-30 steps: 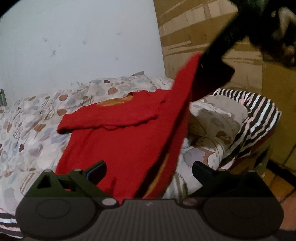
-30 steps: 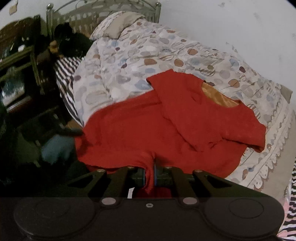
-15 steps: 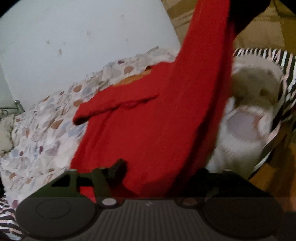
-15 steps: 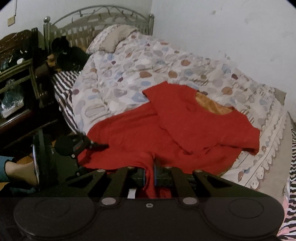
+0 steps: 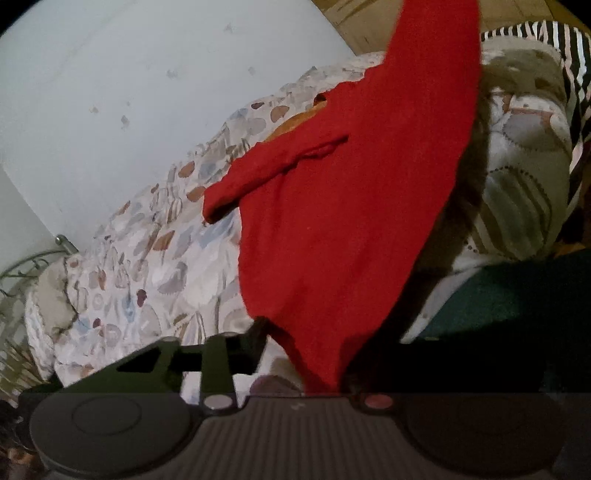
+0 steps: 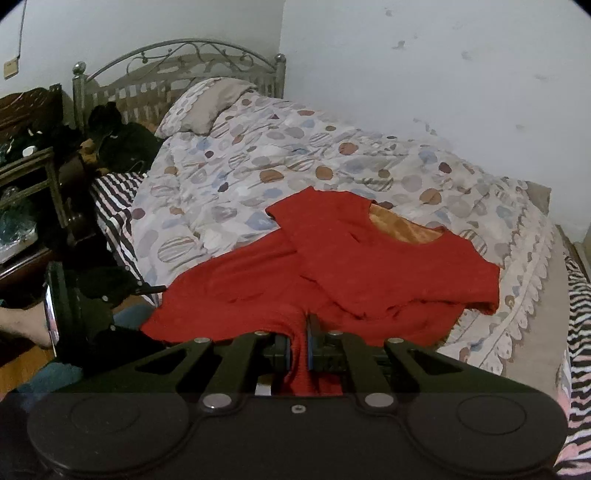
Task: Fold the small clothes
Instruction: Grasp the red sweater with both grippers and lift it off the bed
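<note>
A red shirt lies spread on a bed covered by a quilt printed with round blobs. One sleeve is folded across its chest, and an orange lining shows at the neck opening.

The right gripper has its fingers closed on a pinch of the shirt's near hem, the red cloth bunched between the blue pads. Ahead of these fingers the shirt stretches away across the quilt. To their left a striped sheet hangs over the bed's edge beside dark wooden furniture, and a metal headboard and a pillow stand far ahead. Low on the left, a person's bare forearm reaches in by the left gripper, seen from the side.

In the left wrist view, the left gripper has just been closing its fingers with the hem's corner between them; the cloth covers the right finger, so whether the pads press on it cannot be told. The shirt rises steeply ahead of these fingers and blocks the middle of the view. Only this view shows cardboard at the top and a dark green cloth to the right; only the right wrist view shows the headboard end of the bed.
</note>
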A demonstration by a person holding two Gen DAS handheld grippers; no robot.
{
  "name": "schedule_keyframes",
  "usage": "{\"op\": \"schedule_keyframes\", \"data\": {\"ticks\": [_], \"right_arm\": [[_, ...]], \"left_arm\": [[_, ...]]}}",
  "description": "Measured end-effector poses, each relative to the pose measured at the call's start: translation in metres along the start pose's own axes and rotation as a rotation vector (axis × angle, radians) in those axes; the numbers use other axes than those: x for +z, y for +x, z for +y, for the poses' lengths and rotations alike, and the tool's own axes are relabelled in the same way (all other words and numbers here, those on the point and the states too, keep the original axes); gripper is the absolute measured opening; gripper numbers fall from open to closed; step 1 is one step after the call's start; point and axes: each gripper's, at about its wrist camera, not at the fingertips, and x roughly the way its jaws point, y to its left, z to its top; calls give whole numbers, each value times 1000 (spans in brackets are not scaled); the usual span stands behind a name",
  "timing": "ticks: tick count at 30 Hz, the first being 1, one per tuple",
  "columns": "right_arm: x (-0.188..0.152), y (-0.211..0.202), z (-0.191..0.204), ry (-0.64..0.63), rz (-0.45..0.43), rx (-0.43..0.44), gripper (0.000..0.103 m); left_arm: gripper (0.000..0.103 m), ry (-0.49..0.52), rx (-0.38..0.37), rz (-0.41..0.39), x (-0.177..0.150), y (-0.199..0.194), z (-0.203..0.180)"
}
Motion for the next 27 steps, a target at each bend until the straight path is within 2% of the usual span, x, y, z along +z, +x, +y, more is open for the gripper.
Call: {"op": "schedule_keyframes", "data": {"ticks": [1, 2, 7, 12, 15, 19, 24, 27], "right_arm": [[-3, 0, 0, 4, 0, -4, 7], [-7, -1, 1, 7, 1, -9, 7], [-35, -2, 12, -27, -15, -69, 7], [-83, -1, 36, -175, -71, -214, 7], [-112, 8, 52, -265, -91, -310, 7], [-137, 10, 70, -381, -143, -438, 6], [-136, -17, 67, -379, -211, -496, 5], [-130, -49, 67, -331, -248, -481, 5]], "left_arm": [[28, -11, -15, -25, -3, -4, 3], [26, -13, -13, -53, -4, -8, 5], [8, 13, 42, -133, -10, -20, 6], [6, -54, 110, -216, -11, -36, 15], [6, -132, 138, -288, -5, -51, 21], [5, -165, 175, -390, 7, -77, 27], [5, -206, 144, -433, 20, -111, 40], [5, -241, 125, -444, 24, -145, 47]]}}
